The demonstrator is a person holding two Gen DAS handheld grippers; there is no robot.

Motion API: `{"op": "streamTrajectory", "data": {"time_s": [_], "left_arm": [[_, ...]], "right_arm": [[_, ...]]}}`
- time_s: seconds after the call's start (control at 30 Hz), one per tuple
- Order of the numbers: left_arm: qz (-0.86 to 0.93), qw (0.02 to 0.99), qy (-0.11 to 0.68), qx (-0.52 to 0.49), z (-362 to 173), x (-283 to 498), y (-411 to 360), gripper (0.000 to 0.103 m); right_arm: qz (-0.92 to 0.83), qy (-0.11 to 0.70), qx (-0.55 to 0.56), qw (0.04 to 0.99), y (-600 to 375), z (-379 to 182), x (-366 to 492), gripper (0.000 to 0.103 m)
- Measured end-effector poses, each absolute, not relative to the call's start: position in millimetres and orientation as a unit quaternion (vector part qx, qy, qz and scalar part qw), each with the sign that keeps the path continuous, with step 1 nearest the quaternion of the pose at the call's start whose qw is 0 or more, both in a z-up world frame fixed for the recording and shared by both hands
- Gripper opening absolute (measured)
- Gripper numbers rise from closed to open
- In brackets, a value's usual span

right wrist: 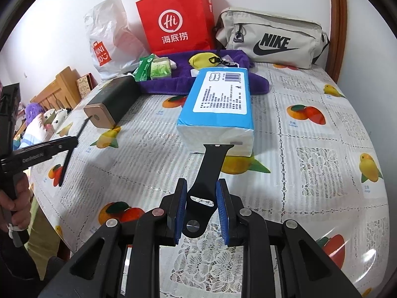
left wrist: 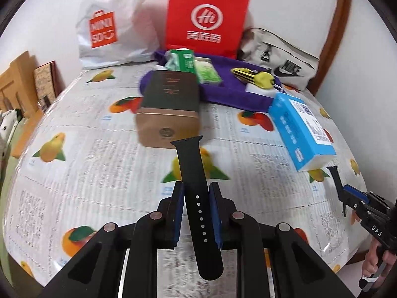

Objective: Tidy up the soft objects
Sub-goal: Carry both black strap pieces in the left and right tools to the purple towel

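My left gripper (left wrist: 197,186) is shut on a black watch strap with holes (left wrist: 196,186), held above the table; it also shows at the left of the right wrist view (right wrist: 72,144). My right gripper (right wrist: 201,183) is shut on the other black watch strap half with the pin buckle (right wrist: 206,181), also held above the table, and it shows in the left wrist view (left wrist: 347,193). A blue tissue pack (right wrist: 218,99) lies just beyond it. A purple towel (right wrist: 173,79) at the back holds green packets (right wrist: 158,69) and a yellow pouch (right wrist: 203,59).
A dark box with a gold end (left wrist: 168,104) lies on the fruit-print tablecloth (right wrist: 310,149). A red paper bag (right wrist: 178,19), a white plastic bag (right wrist: 109,34) and a beige Nike pouch (right wrist: 270,39) stand along the wall. Plush toys (right wrist: 47,119) lie off the table's left edge.
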State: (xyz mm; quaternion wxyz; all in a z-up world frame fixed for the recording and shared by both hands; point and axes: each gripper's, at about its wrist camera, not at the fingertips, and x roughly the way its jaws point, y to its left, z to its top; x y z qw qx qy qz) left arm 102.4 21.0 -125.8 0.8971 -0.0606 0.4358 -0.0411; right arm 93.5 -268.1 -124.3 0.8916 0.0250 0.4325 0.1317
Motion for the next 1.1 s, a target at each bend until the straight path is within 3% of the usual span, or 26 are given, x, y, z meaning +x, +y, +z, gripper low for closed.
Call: {"op": "streamTrajectory", "data": {"time_s": [0.43, 1.1], "left_arm": [[-0.038, 0.895, 0.436, -0.087, -123, 108, 49, 0.020], [-0.049, 0.915, 0.390, -0.086, -62, 142, 52, 0.020]], "right_arm": [[0.123, 0.428, 0.032, 0.895, -270, -110, 94, 0.024], [0.139, 0.387, 0.016, 0.911, -256, -51, 139, 0.024]]}}
